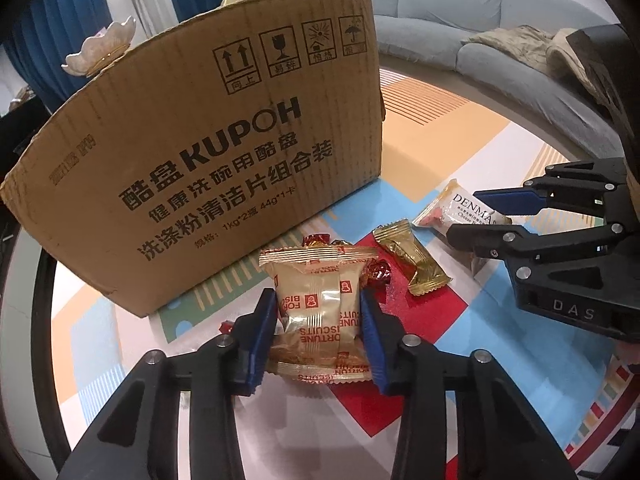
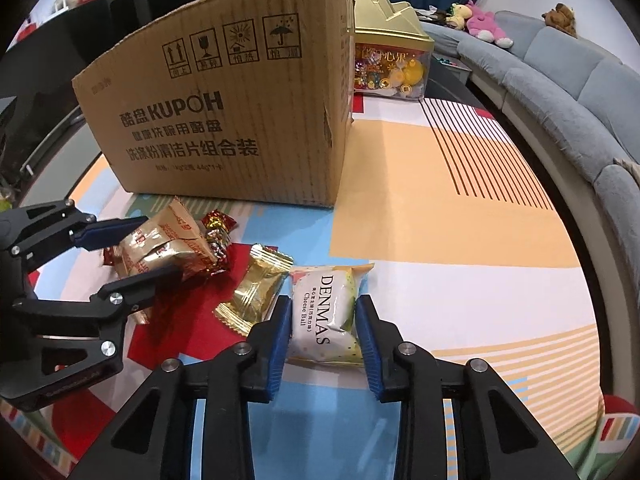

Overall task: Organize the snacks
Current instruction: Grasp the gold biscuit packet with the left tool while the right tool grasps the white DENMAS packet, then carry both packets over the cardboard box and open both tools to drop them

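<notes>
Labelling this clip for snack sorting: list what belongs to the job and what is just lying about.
Job:
fortune biscuit packet in left gripper
Denmas cheese ball packet in right gripper
gold wrapped snack
red foil candies
cardboard box

Lying about:
gold-lidded gift tub
plush toys
sofa

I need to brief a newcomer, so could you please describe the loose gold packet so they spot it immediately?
Start at the cardboard box. In front lie snacks; the gold packet sits between the two claw-held packets. It alone is plain gold, unprinted and ungripped.

Even indoor light, sharp centres, glare on foil wrappers (image 1: 316,300), strong fisheye bending with dark corners.
</notes>
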